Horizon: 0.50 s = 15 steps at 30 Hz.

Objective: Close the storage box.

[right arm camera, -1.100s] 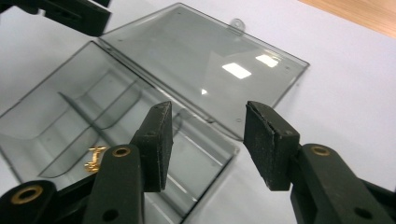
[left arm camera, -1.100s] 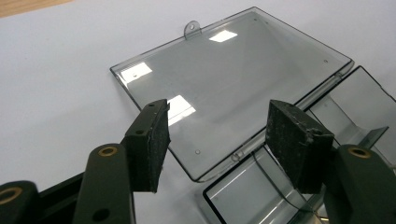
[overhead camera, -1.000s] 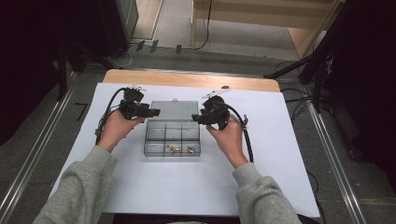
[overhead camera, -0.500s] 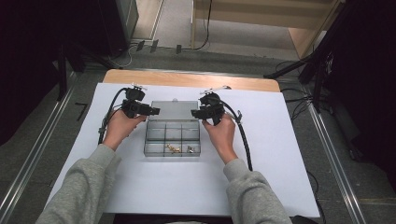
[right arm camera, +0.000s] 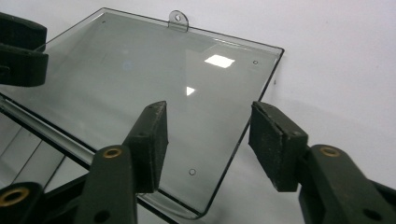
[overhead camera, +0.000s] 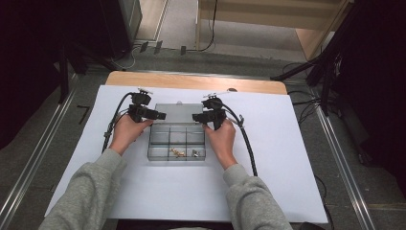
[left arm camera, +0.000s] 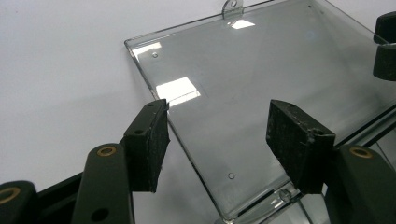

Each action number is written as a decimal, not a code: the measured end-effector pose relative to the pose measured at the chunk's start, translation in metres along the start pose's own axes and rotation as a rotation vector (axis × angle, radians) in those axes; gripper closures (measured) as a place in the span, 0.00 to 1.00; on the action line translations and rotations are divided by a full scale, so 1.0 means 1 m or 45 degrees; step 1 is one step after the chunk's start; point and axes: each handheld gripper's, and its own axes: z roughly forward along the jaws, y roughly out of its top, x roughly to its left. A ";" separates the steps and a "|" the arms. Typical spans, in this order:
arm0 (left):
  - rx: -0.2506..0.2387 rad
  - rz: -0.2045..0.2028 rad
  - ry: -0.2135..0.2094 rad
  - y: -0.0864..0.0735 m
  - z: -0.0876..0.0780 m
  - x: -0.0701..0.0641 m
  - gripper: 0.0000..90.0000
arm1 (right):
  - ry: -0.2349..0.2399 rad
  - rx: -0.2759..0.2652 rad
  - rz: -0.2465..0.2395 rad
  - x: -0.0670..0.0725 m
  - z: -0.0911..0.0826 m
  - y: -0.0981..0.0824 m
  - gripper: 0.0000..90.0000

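High view: clear lid lies flat between spread left gripper and spread right gripper.

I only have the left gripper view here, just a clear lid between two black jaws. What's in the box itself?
Observer: The high view shows a clear compartment box with its lid folded open away from the person. Small brass-coloured bits lie in a front compartment.
Operator: Where's my other gripper?
Observer: The right gripper is open at the lid's opposite side edge, which lies between its jaws.
Operator: And the left one from above?
Observer: The left gripper sits at the lid's left edge, held by the person's left hand beside the box.
Operator: What's under everything?
Observer: A white sheet over a wooden table.
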 end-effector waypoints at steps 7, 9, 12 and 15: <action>-0.008 -0.059 -0.034 -0.001 0.005 0.003 0.37 | 0.028 0.004 0.047 0.000 0.005 0.000 0.38; -0.012 -0.072 -0.037 -0.001 0.007 0.002 0.34 | 0.032 0.012 0.065 0.002 0.007 0.000 0.32; -0.018 -0.075 -0.035 -0.001 0.008 0.002 0.30 | 0.033 0.016 0.093 0.004 0.010 0.000 0.27; -0.015 -0.121 -0.056 -0.002 0.011 0.004 0.28 | 0.050 0.019 0.127 0.003 0.012 -0.001 0.26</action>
